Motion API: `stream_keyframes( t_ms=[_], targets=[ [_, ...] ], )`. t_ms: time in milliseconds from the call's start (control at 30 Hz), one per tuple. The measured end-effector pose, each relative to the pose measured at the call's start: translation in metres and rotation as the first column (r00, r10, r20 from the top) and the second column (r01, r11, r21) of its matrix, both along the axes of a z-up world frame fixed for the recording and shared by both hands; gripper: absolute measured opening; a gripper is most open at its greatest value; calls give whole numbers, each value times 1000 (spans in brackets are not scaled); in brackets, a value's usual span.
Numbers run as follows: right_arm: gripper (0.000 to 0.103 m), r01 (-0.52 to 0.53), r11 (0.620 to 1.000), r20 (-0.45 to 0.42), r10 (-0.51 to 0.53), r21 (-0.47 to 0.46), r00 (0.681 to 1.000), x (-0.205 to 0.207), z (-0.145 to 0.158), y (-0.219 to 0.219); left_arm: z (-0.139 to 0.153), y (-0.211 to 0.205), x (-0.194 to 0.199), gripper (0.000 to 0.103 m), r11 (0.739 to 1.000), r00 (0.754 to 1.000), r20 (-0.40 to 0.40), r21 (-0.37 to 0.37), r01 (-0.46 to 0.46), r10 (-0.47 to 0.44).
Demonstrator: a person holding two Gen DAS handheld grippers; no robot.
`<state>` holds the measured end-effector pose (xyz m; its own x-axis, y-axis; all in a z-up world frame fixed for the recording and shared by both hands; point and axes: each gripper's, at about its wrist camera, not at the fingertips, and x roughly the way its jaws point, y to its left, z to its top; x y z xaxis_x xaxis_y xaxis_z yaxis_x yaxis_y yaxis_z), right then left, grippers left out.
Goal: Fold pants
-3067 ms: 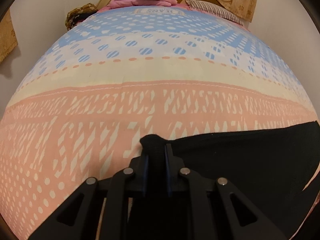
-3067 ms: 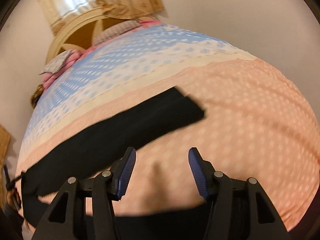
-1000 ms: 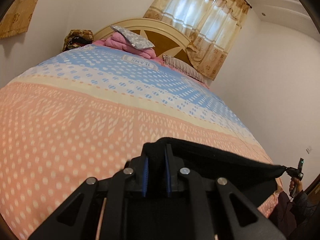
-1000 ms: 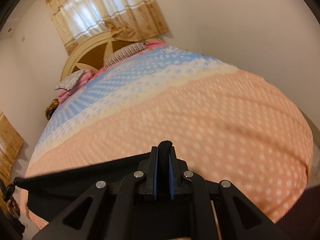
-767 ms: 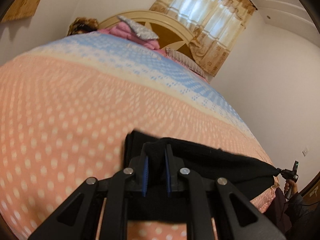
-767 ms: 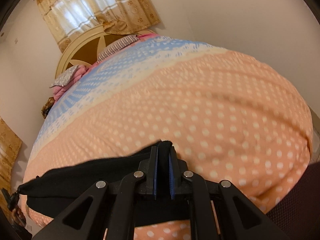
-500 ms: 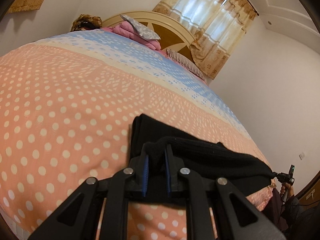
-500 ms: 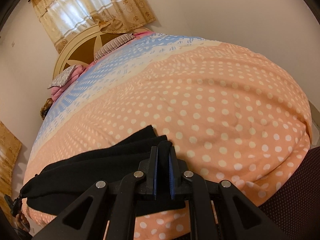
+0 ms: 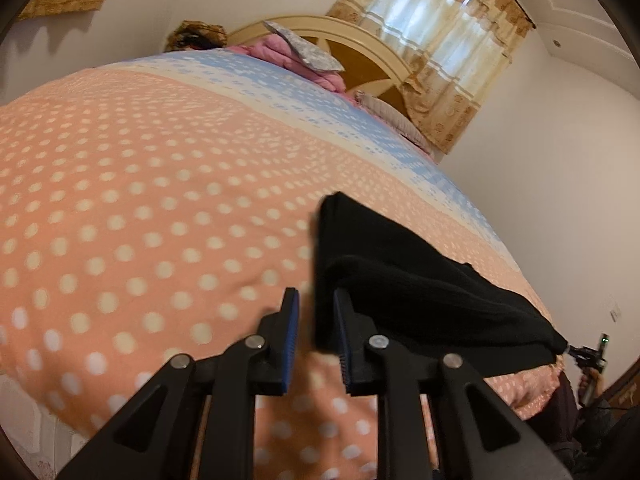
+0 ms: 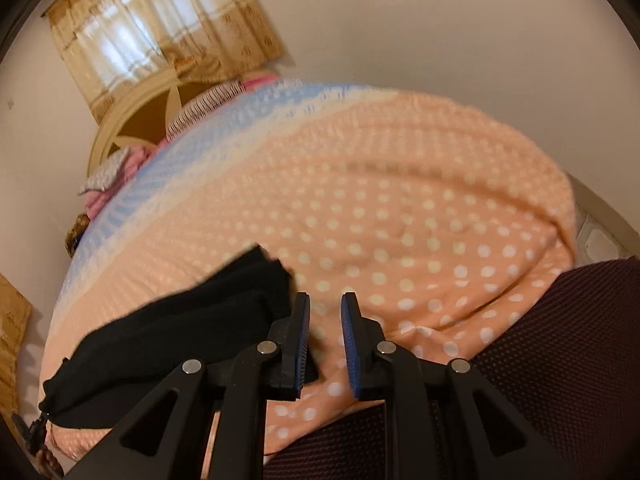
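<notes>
- Left gripper (image 9: 313, 334): jaws are parted narrow, nothing is clamped; black pants (image 9: 404, 280) are seen just beside right finger.
- Right gripper (image 10: 324, 340): also narrow gap, empty.
- Pants are laid folded on dotted bedspread (image 10: 400, 216), near front edge.
- Headboard (image 9: 352, 40) & curtain (image 10: 160, 28) are seen at far end.

Pale walls (image 10: 400, 20) surround a bed (image 9: 120, 200) with arched headboard (image 9: 360, 44) beside a curtained, sunlit window (image 9: 432, 36)
</notes>
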<state>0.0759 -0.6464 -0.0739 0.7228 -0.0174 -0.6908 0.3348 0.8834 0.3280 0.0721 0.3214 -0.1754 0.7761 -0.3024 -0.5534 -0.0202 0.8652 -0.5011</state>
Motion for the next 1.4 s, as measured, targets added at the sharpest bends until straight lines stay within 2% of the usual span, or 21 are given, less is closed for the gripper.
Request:
stream_keyframes(
  t_ms=[67, 133, 200, 300, 433, 533, 633, 733, 867, 1233, 1333, 1400],
  targets=[
    [20, -40, 999, 52, 42, -34, 998, -4, 21, 22, -1, 6, -4, 20, 1000, 1000, -5, -4, -18, 18],
    [40, -104, 993, 84, 108, -54, 991, -2, 37, 48, -1, 13, -10, 20, 999, 999, -9, -4, -43, 43],
    [50, -181, 982, 106, 186, -56, 977, 4, 48, 75, 1, 16, -14, 19, 998, 998, -9, -3, -58, 58],
    [51, -338, 938, 91, 344, -77, 934, 21, 56, 135, 9, 14, -15, 19, 999, 999, 0, -1, -51, 51],
    [51, -518, 848, 36, 525, -115, 851, 44, 46, 220, 21, 2, -8, 19, 1000, 1000, 1, 4, -19, 19],
    [51, -602, 792, 2, 606, -105, 796, 55, 29, 267, 29, -11, 7, 19, 999, 1000, -2, 32, 12, -12],
    [51, -648, 757, -26, 649, -87, 761, 63, 11, 298, 33, -19, 30, 19, 998, 999, -28, 47, 40, -38],
    [51, -670, 740, -37, 669, -58, 742, 64, 0, 313, 30, -27, 57, 19, 994, 994, -82, 78, 72, -66],
    [51, -676, 737, -55, 673, -35, 737, 58, -8, 321, 21, -35, 84, 19, 989, 987, -132, 106, 102, -87],
    [51, -634, 773, -46, 634, 17, 772, 55, -16, 306, 27, -33, 98, 15, 993, 981, -161, 33, 115, -108],
    [51, -637, 770, -42, 638, 22, 769, 55, -18, 308, 28, -35, 97, 15, 992, 980, -177, 76, 101, -87],
    [51, -647, 762, -42, 647, 21, 761, 53, -19, 312, 31, -33, 95, 19, 990, 984, -174, 126, 60, -38]
  ],
)
